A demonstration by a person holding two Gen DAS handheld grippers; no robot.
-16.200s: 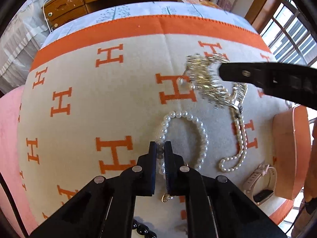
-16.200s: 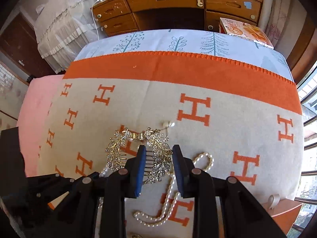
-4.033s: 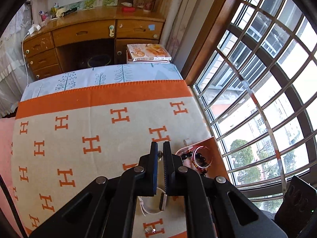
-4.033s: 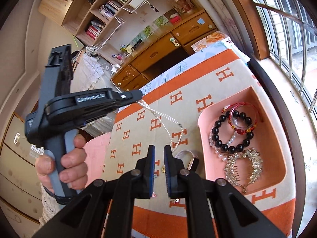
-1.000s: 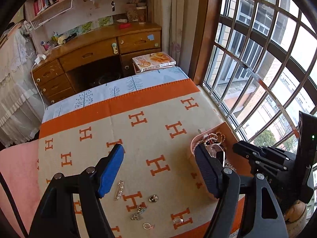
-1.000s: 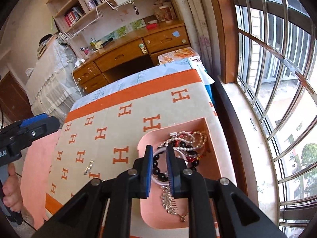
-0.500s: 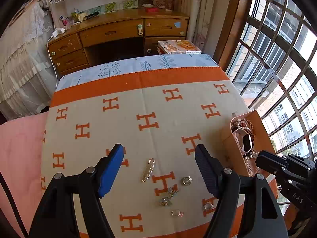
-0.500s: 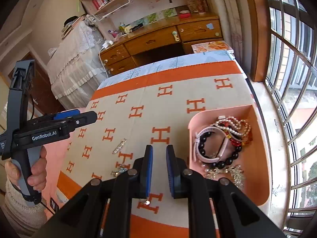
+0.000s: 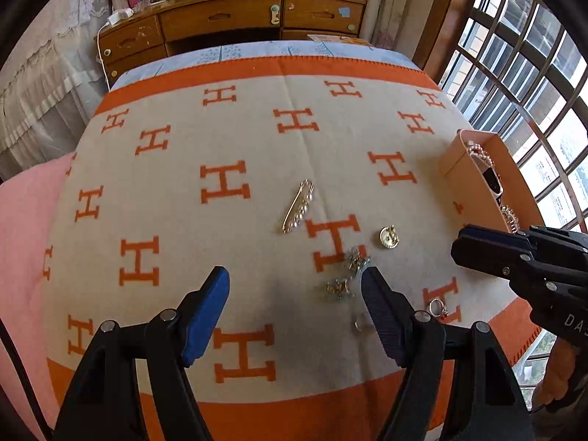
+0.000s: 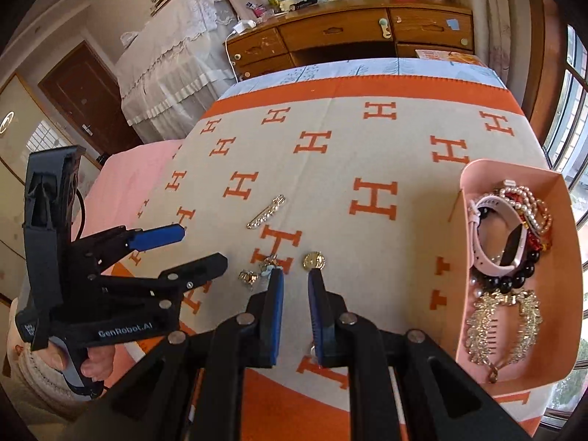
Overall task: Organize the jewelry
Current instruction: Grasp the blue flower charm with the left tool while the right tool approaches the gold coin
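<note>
Left wrist view: the right pad of the left gripper point(image 9: 296, 307) partly covers a small ring point(image 9: 362, 322) on the blanket point(image 9: 176, 198); its shape is hard to make out. A tangle of small earrings point(image 9: 345, 275) lies just inside that pad, too fine to separate piece by piece. The jaws stand wide apart with nothing between the pads. The pearl brooch pin point(image 9: 297, 207) lies ahead of the gripper, slightly right of centre, well clear of both pads. A round gold stud point(image 9: 388, 237) sits right of the earrings; a ring with a red stone point(image 9: 437, 308) lies outside the right pad. The pink tray point(image 9: 454, 169) is cut by the right gripper point(image 9: 459, 248), contents mostly hidden.

Right wrist view: the right gripper point(image 10: 295, 296) has its jaws nearly together, empty. The stud point(image 10: 313, 260) lies just beyond the tips. The tray point(image 10: 461, 250) holds a watch point(image 10: 492, 257), beaded bracelets point(image 10: 514, 279) and a hair comb point(image 10: 503, 327).
</note>
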